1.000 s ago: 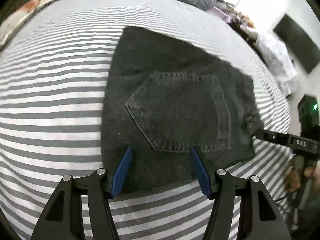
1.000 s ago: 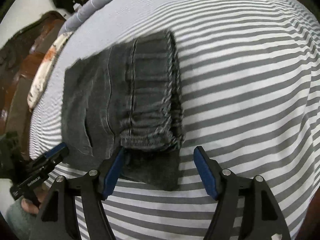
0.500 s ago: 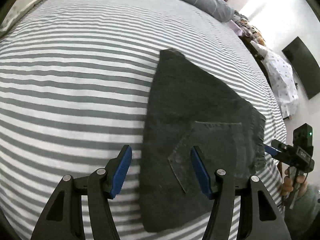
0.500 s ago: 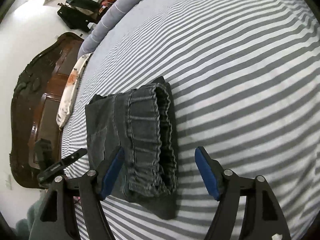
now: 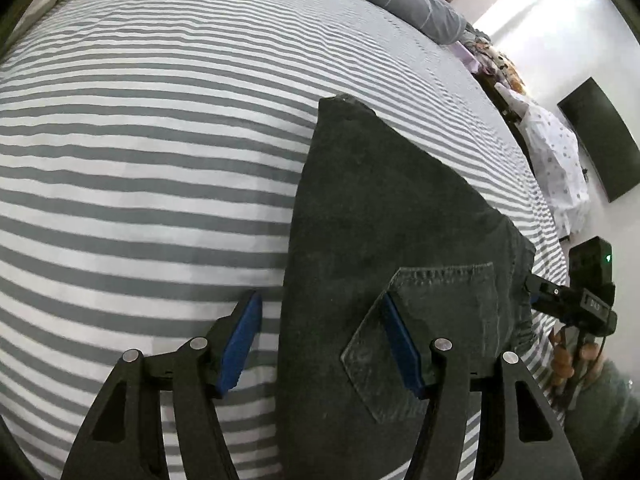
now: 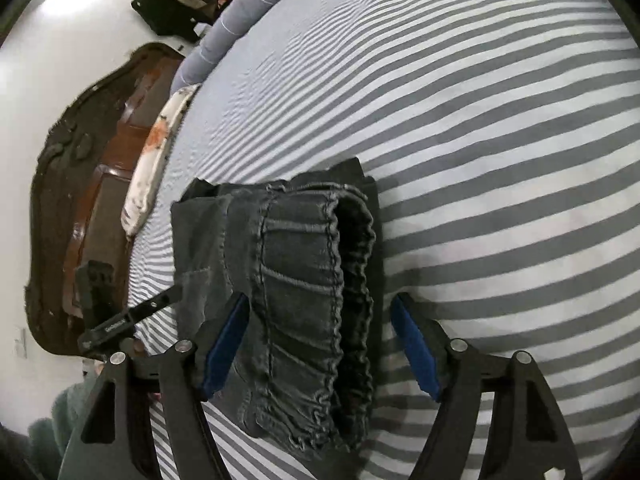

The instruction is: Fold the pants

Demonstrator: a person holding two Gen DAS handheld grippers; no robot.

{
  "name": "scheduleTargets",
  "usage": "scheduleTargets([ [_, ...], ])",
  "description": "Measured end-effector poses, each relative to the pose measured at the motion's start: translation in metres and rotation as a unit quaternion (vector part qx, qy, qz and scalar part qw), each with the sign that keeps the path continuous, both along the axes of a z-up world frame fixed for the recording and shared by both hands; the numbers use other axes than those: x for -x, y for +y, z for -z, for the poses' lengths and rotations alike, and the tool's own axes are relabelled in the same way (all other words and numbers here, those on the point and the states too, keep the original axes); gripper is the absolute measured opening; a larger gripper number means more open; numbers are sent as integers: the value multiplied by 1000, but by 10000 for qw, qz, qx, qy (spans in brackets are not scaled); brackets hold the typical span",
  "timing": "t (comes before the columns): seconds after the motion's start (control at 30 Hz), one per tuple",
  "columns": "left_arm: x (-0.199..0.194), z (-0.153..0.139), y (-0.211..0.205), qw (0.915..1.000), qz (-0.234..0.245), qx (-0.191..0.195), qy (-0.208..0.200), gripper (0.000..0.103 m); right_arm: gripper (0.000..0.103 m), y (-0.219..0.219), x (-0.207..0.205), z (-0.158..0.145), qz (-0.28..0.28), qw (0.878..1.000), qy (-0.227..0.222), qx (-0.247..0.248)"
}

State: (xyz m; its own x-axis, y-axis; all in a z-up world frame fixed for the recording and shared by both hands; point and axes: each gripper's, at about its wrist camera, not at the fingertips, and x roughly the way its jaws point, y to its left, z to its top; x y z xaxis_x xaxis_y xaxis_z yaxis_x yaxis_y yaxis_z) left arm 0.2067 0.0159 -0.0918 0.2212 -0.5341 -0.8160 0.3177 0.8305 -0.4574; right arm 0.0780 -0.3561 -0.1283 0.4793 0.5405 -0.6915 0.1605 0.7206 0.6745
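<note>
Now that both spread, empty grippers, left gripper [image 5: 322, 340] and right gripper [image 6: 320, 344], are drawn back, the folded black jeans [image 5: 384, 240] are left lying on the striped bedsheet [image 5: 140, 160], folding seemingly finished.

The left gripper [image 5: 322, 340] has its jaws spread wide, gripping nothing, with the left edge of the pants [image 5: 384, 248] lying between the blue pads. The right gripper [image 6: 320, 344] is likewise parted and empty, its jaws straddling the pants' gathered waistband. Each gripper shows at the edge of the other's view, on opposite sides of the pants.
</note>
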Motion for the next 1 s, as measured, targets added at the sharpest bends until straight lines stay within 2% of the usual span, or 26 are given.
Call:
scheduleTargets([
  [0.1,0,0,-1,10000,44,32,-30,64,75,3,-2,3,-243,9993,-29,-277],
  [0.17,3,-1,-2,9999,134,56,-37,64,75,9,-4,2,-433,9988,-33,-218],
  [0.27,5,-3,-9,9993,332,173,34,64,75,19,-3,-1,-715,9966,-83,-389],
  [0.37,10,-4,-14,9987,500,53,-58,64,75,23,-2,-1,-768,9960,-3,-456],
  [0.5,6,-2,-3,9986,386,319,152,64,75,23,-1,0,-832,9948,83,-576],
  [0.63,2,1,9,9976,216,582,320,64,74,26,4,3,-915,9942,278,-485],
  [0.7,-3,2,11,9970,178,662,370,64,68,27,4,4,-863,9952,308,-332],
  [0.8,-1,0,4,9984,277,441,232,64,59,23,1,6,-672,9965,196,-466],
  [0.9,4,-4,-7,9989,387,239,64,64,58,22,-5,7,-569,9966,122,-585],
  [1.0,3,-3,-8,9990,390,231,32,62,58,27,-13,10,-489,9973,108,-541],
])
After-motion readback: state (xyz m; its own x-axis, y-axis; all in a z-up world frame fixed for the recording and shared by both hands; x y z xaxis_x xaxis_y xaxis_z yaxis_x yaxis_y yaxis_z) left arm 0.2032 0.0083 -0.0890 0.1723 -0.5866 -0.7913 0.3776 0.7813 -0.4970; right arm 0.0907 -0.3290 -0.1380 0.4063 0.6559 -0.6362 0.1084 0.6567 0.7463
